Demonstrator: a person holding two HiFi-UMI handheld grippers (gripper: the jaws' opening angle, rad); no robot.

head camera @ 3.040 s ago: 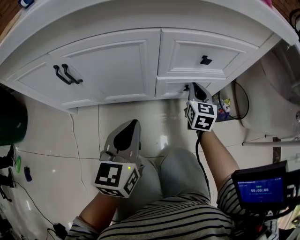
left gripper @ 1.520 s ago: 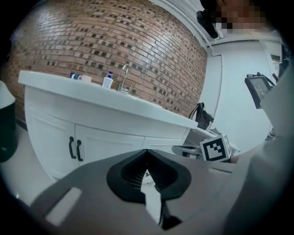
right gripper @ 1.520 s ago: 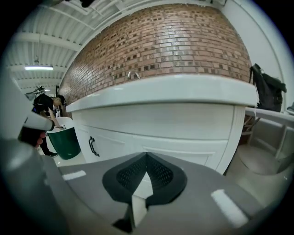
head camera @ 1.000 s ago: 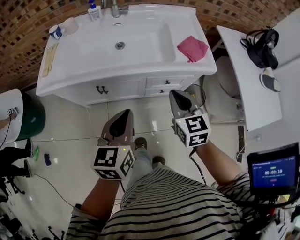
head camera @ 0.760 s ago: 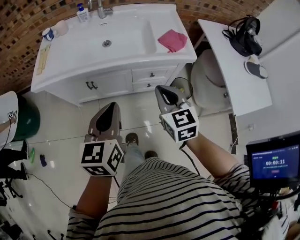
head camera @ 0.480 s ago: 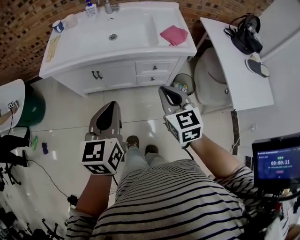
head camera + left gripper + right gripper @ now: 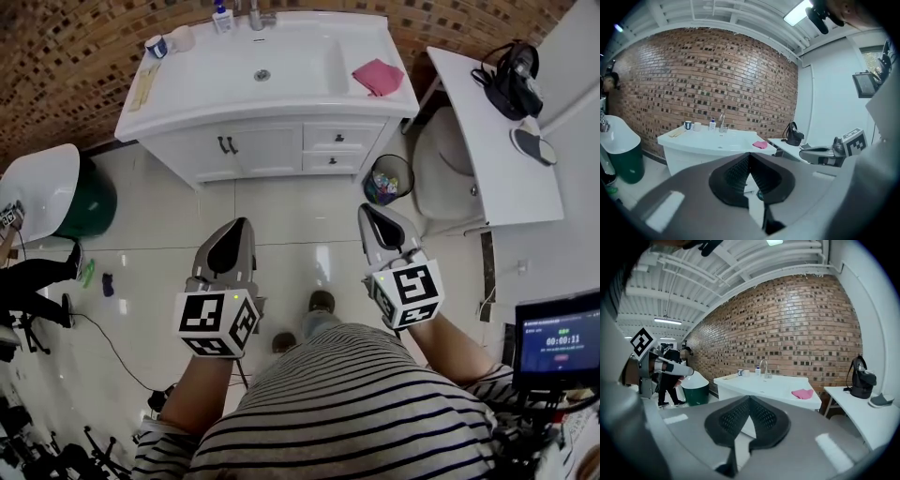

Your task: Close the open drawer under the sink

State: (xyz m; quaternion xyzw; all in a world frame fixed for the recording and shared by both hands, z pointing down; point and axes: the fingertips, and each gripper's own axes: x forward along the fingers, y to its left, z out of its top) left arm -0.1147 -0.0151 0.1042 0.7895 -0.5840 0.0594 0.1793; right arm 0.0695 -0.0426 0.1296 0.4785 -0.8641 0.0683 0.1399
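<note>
Head view looks down on a person standing on the tiled floor, well apart from the white vanity (image 7: 272, 142). The drawer (image 7: 330, 161) under the sink (image 7: 300, 61) sits flush with the cabinet front, just below another closed one. The left gripper (image 7: 238, 227) and the right gripper (image 7: 369, 212) hang over the floor, each with its jaws pressed together at the tips, holding nothing. A pink cloth (image 7: 378, 77) lies on the counter's right end. A waste bin (image 7: 386, 178) stands near the drawers.
</note>
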